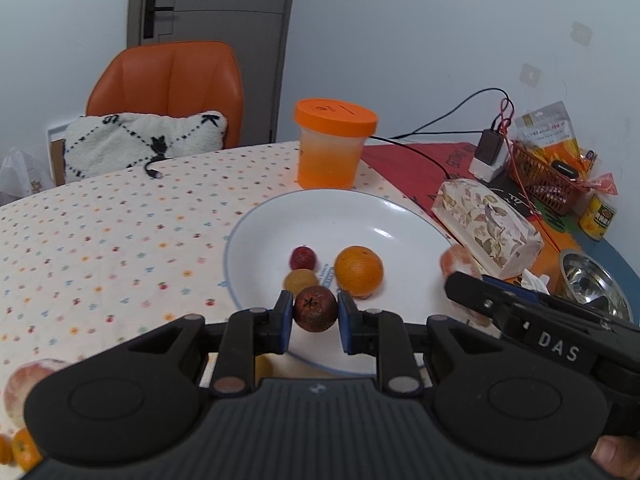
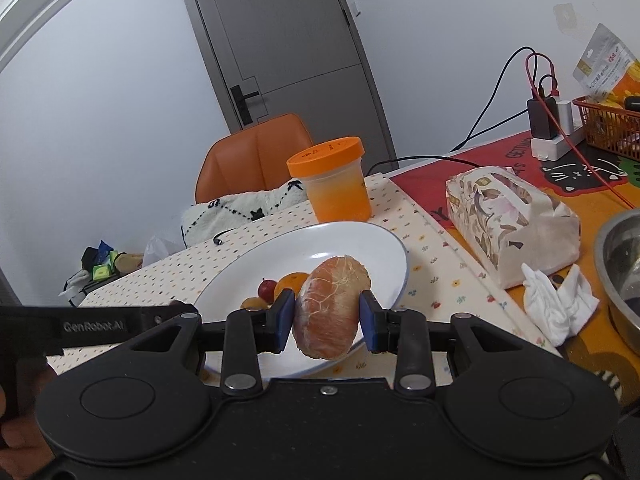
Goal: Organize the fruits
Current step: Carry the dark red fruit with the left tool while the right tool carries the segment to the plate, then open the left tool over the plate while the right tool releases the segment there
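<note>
A white plate (image 1: 280, 224) sits on the dotted tablecloth. On it lie an orange (image 1: 359, 270), a small red fruit (image 1: 303, 257) and a small yellow-brown fruit (image 1: 300, 280). My left gripper (image 1: 314, 320) is shut on a dark red fruit (image 1: 315, 309) just above the plate's near rim. My right gripper (image 2: 327, 318) is shut on a peeled grapefruit piece (image 2: 328, 308) and holds it over the plate's (image 2: 360, 248) near right edge. The grapefruit piece also shows at the plate's right in the left wrist view (image 1: 456, 262).
An orange-lidded jar (image 1: 330, 146) stands behind the plate. A floral tissue box (image 1: 486, 222), a steel bowl (image 1: 592, 284), crumpled tissue (image 2: 556, 300), a basket (image 1: 544, 176) and cables lie right. Another peeled grapefruit (image 1: 28, 384) and small oranges (image 1: 22, 450) lie near left.
</note>
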The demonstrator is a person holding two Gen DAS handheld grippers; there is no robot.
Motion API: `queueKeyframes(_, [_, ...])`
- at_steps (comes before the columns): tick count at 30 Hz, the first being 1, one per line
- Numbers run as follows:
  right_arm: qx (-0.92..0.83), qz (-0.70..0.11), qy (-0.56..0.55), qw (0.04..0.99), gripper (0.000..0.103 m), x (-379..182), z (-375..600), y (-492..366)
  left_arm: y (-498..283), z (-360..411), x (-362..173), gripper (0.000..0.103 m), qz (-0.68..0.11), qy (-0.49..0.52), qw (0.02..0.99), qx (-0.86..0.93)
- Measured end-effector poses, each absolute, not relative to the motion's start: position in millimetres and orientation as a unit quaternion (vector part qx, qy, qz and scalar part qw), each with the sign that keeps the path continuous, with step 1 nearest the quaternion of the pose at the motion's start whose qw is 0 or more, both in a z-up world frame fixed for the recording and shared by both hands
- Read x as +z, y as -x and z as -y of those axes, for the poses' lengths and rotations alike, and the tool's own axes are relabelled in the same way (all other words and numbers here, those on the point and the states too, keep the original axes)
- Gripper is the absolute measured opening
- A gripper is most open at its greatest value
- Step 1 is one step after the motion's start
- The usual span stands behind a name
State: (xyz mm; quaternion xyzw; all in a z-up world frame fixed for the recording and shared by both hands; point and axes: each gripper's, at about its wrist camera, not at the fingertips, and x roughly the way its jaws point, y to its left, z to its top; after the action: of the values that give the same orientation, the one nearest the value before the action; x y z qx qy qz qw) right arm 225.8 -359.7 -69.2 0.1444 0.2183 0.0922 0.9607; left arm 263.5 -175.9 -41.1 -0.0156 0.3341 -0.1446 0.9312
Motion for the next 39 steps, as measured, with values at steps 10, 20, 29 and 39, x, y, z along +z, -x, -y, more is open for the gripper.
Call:
queueKeyframes(10, [0.093, -0.218, -0.152, 0.960, 0.033, -71, 365, -245, -280, 189, -48, 0.026, -0.346, 0.016, 0.926, -0.146])
queueKeyframes(20, [0.096, -0.212, -0.147, 0.961, 0.037, -71, 360, -254, -271, 166, -35, 0.070, -0.330, 0.023, 0.937, -0.118])
queueKeyframes(29, [0.092, -0.204, -0.156, 0.962, 0.064, -67, 353, -239, -246, 148, -26, 0.090, -0.284, 0.018, 0.953, -0.103])
queueKeyframes(39, [0.109, -0.202, -0.171, 0.958, 0.083, -64, 350, -226, -239, 118, -27, 0.094, -0.280, 0.054, 0.956, -0.062])
